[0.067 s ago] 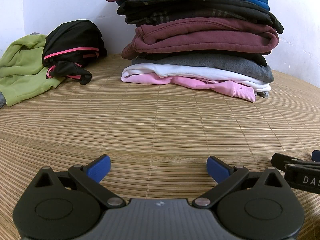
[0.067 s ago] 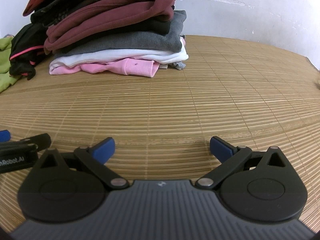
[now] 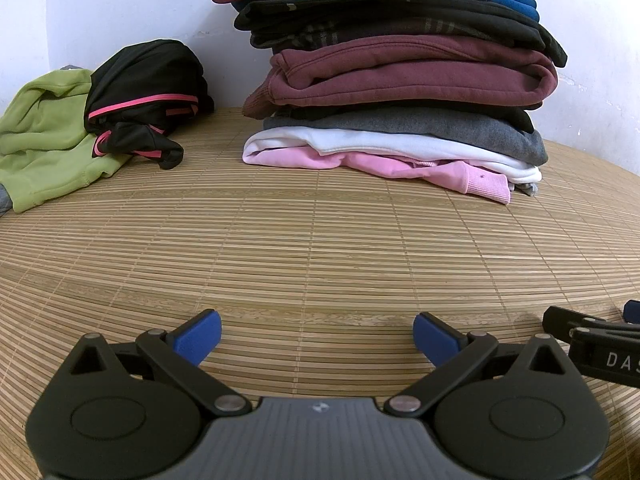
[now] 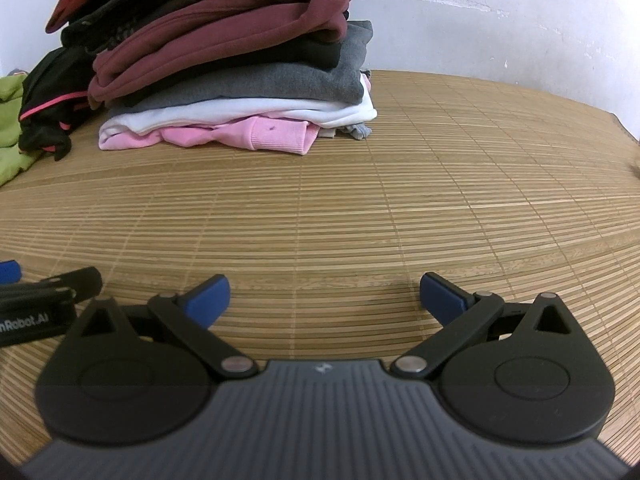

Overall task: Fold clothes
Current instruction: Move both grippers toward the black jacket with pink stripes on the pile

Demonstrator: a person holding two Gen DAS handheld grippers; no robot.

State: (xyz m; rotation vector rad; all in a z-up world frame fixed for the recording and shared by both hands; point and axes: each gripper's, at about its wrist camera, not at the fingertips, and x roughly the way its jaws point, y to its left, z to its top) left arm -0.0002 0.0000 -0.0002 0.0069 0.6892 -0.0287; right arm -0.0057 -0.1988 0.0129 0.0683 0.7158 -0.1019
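Observation:
A tall stack of folded clothes stands at the back of the bamboo mat, with pink and white garments at its base and maroon, black and blue ones above. The same stack fills the upper left of the right wrist view. To its left lie an unfolded black garment with pink trim and a crumpled green garment. My left gripper is open over bare mat, nothing between its blue pads. My right gripper is open too, beside the left one and also over bare mat.
A white wall runs behind the mat. The right gripper's side shows at the right edge of the left wrist view, and the left gripper's at the left edge of the right wrist view. The mat's edge curves away at far right.

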